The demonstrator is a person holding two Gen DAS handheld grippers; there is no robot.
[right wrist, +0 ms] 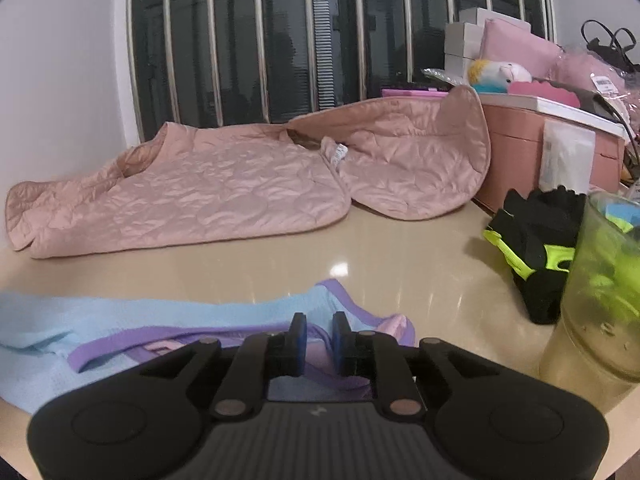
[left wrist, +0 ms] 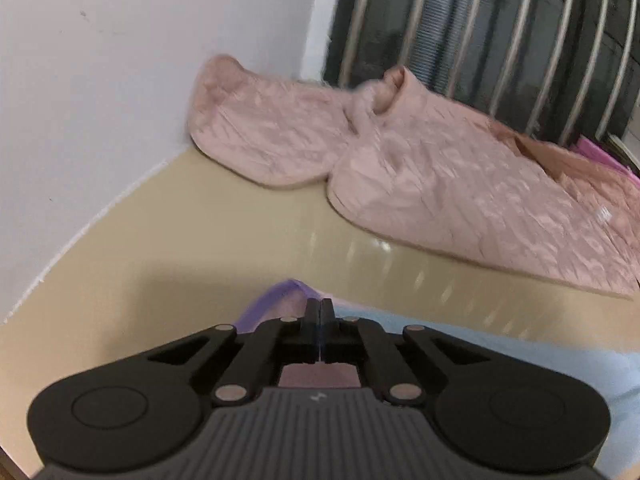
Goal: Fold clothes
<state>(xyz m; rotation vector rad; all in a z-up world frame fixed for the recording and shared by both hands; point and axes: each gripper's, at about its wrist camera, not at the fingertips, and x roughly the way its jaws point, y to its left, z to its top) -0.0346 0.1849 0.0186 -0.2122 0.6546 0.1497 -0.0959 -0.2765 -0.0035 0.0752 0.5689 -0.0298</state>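
The left gripper point(left wrist: 319, 305) has its jaws fully together over the purple-trimmed corner of the light blue garment point(right wrist: 120, 316), which lies flat at the near edge of the beige table point(right wrist: 400, 256); motion blur in the left wrist view leaves it unclear whether any fabric is pinched between the pads. The right gripper point(right wrist: 319, 334) has its jaws slightly apart, with the garment's purple edging point(right wrist: 348, 304) showing in the gap, apparently not clamped. A pink quilted jacket point(right wrist: 208, 192) lies spread farther back before the barred window point(right wrist: 280, 40), and black-and-yellow gloves point(right wrist: 532, 240) sit beside a green translucent cup point(right wrist: 596, 300) at right.
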